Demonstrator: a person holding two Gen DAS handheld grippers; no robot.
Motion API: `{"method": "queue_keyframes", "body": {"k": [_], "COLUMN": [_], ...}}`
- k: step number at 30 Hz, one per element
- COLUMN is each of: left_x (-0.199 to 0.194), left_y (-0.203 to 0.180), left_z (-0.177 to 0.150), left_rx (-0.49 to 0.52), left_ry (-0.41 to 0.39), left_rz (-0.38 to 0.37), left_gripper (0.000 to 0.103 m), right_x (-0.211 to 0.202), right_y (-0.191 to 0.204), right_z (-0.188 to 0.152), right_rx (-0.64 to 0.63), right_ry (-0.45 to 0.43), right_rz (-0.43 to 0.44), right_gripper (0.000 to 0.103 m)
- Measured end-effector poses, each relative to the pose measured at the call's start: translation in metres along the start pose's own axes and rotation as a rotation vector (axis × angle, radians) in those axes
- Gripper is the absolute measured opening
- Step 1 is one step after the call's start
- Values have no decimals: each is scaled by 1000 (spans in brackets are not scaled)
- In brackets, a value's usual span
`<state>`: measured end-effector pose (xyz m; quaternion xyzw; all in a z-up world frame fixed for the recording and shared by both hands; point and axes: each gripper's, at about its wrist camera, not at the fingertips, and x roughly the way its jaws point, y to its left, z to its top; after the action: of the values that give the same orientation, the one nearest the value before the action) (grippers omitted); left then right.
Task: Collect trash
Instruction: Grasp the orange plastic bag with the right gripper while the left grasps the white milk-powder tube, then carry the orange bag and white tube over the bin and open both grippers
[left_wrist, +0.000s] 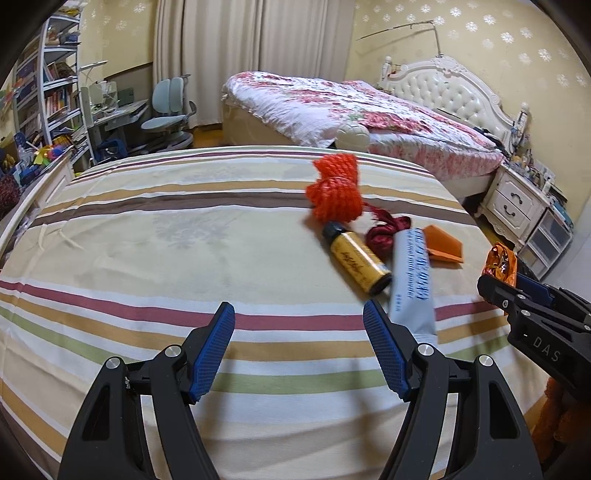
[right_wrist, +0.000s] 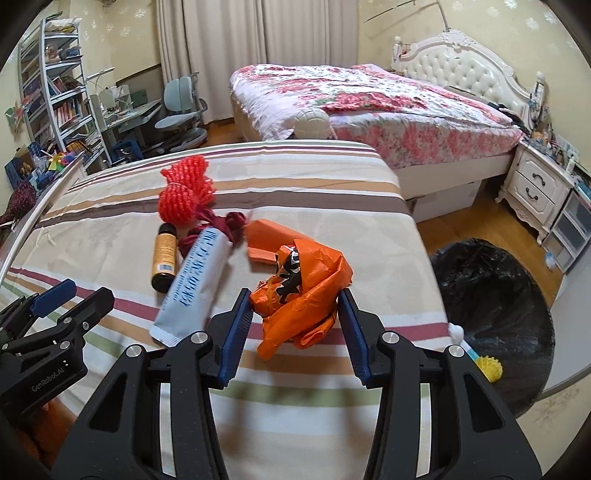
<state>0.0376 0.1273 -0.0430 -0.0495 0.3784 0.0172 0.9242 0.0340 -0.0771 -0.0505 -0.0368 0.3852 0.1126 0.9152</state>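
Left wrist view first: the left gripper hangs over the striped bedspread with its jaws wide apart and nothing between them, and to its left lies a broad stretch of bare cover running to the white rail, plenty of room to swing. Ahead and to the right of that gripper, the rubbish sits bunched: an orange net farthest off, a gold bottle, a dark red ribbon, a grey tube whose near end lies just beside the right-hand finger, and a flat orange piece. A careless sweep there could nudge the tube or roll the bottle. In the right wrist view, the right gripper is closed on a crumpled orange wrapper, pinched by its sides, lifted clear of the cover. It is light and springy, so I'd guess it could slip out or unfold if the hold eases. To the right of that gripper the bed's edge drops to the floor, where the black-lined bin stands close by, mouth open; let go too early and the wrapper lands on the floor.
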Motion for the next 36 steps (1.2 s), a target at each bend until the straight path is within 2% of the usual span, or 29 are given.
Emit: {"method": "queue_keyframes", "body": {"k": [10, 16, 20, 22, 23, 27, 36], "left_x": [9, 24, 33, 32, 31, 28, 9], "left_y": [-48, -65, -68, -70, -72, -75, -77], "left_z": [1, 4, 4, 3, 2, -2, -3], "left_rx": [69, 90, 98, 107, 117, 141, 119], "left_ry": [32, 79, 116, 111, 107, 96, 57], "left_rz": [-53, -50, -42, -39, -38, -50, -110], "left_gripper": [70, 70, 55, 49, 43, 39, 38], "right_x": [-8, -9, -8, -9, -8, -8, -14], "right_y": [-37, -51, -57, -58, -59, -59, -69], "right_z": [-11, -14, -16, -18, -18, -18, -20], "right_rx": [58, 88, 103, 106, 107, 109, 117], "right_ry": [-9, -16, -18, -19, -19, -19, -34], "right_rz": [-26, -18, -11, -8, -6, -5, -27], "right_gripper": [46, 46, 46, 46, 46, 46, 46]}}
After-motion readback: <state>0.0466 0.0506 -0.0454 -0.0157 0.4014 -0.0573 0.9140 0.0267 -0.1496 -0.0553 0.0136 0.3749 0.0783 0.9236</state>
